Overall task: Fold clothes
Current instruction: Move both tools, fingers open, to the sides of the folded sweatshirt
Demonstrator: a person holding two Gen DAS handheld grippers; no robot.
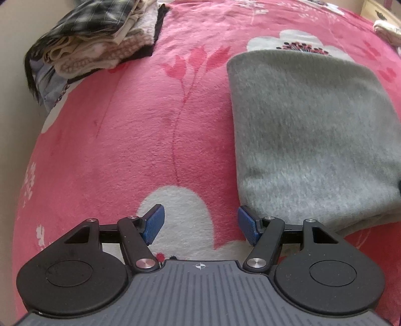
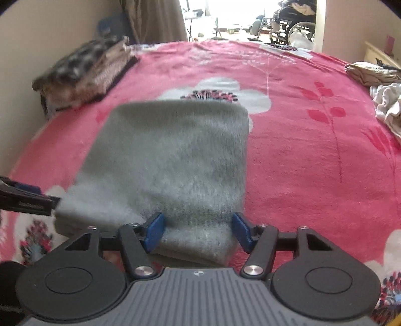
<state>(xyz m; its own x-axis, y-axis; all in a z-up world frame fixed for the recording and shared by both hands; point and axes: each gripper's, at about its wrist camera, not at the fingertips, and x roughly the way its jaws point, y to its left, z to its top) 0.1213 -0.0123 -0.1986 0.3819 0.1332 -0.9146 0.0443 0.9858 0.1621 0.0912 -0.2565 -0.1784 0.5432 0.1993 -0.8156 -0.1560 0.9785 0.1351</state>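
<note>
On the pink blanket [image 1: 125, 138], folded grey garment [image 2: 170, 160] lies before both wide, empty tools [image 2: 198, 232].

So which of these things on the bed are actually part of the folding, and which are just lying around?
Part of the job:
- folded grey garment
- stack of folded clothes by the wall
- loose clothes at the bed's right edge
- left gripper and right gripper, both open

Just lying about:
- pink flowered blanket
- wheelchair beyond the bed

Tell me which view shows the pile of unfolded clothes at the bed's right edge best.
The right wrist view: the unfolded clothes show there as a crumpled pale heap on the pink blanket. The left wrist view catches only a sliver at its top right corner.
</note>
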